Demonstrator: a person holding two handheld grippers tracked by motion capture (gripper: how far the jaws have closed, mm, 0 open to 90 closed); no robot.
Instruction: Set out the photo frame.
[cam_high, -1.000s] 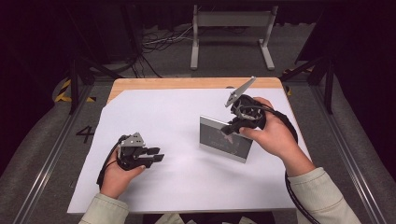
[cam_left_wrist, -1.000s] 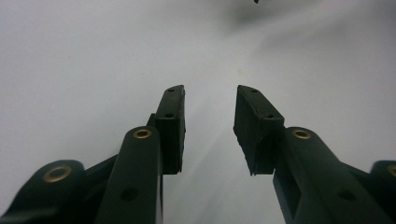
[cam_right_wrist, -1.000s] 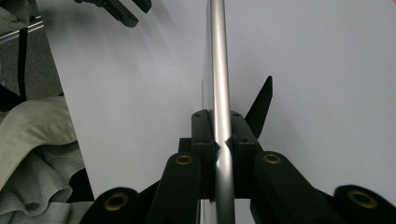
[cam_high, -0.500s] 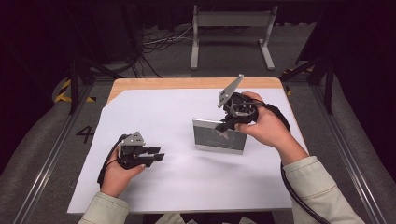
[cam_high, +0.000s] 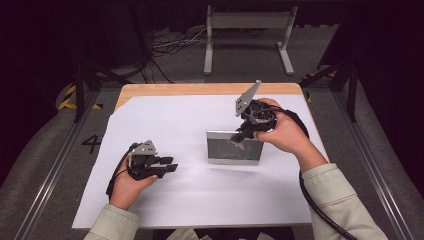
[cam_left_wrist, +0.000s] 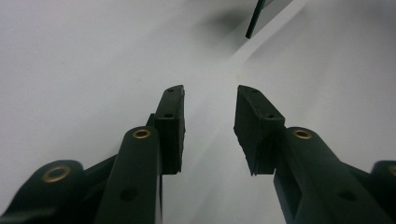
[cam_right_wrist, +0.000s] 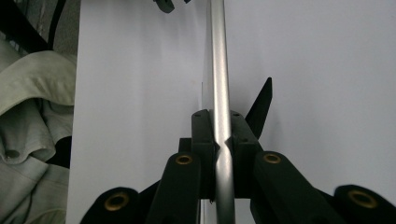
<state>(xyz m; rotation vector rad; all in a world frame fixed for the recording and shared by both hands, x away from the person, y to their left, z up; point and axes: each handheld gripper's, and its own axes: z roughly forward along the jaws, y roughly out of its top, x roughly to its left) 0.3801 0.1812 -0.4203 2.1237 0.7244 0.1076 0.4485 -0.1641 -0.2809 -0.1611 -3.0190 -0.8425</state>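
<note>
High view: right gripper clamps the picture frame by its top edge, centre-right, upright on the table. Left gripper idle, lower left.

Left gripper view: jaws wide, empty.

Right gripper view: jaws pinch frame's rim. Prob. standing it up; next needs its back stand settled before release.

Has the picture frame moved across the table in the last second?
Yes. The picture frame, in the right tool, has shifted left, away from the table's right edge.

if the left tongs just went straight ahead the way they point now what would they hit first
Probably nothing soon. The left tongs are open over bare white table. The nearest thing ahead is the frame, held upright by the right tongs, but its corner sits slightly right of their line, so depth and aim are uncertain.
</note>
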